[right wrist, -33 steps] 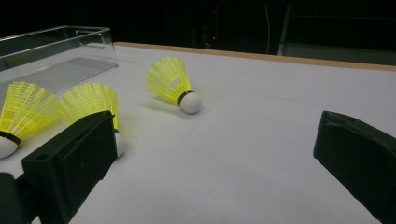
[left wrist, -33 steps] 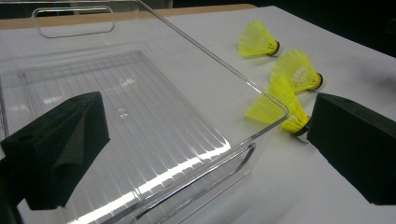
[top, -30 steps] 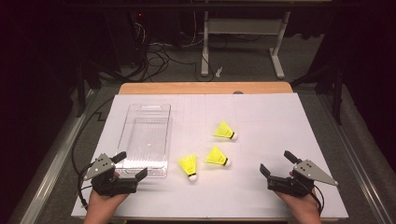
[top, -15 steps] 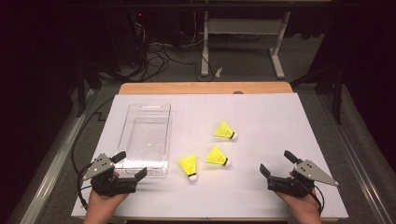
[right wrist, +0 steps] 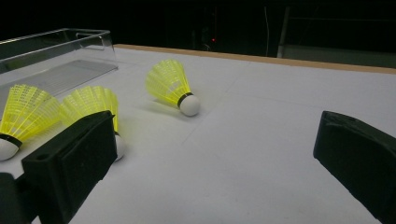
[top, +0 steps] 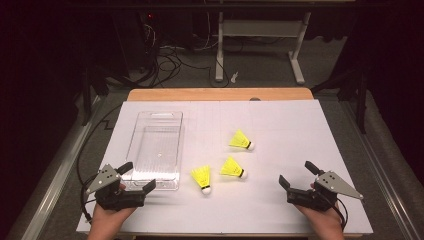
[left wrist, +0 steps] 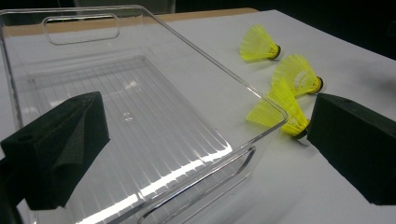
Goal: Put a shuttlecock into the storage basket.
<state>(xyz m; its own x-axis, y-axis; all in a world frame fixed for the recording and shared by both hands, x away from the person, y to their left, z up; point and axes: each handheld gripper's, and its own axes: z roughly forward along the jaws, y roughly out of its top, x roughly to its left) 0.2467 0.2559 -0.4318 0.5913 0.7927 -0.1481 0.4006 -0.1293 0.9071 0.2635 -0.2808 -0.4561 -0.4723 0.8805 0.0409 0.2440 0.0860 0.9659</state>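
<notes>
Three yellow shuttlecocks lie on the white table cover (top: 280,120), between the two grippers and just right of a clear plastic bin (top: 156,150). The nearest shuttlecock (top: 202,177) lies close beside the bin's near right corner, its white cork toward the person; the middle shuttlecock (top: 232,168) lies just right of it, and the far shuttlecock (top: 241,141) lies farther up the table. The left gripper (top: 137,176) rests at the bin's near end, jaws spread wide and empty, the nearest shuttlecock a little to its right. The right gripper (top: 297,172) sits well right of the shuttlecocks, jaws also apart and holding nothing.
</notes>
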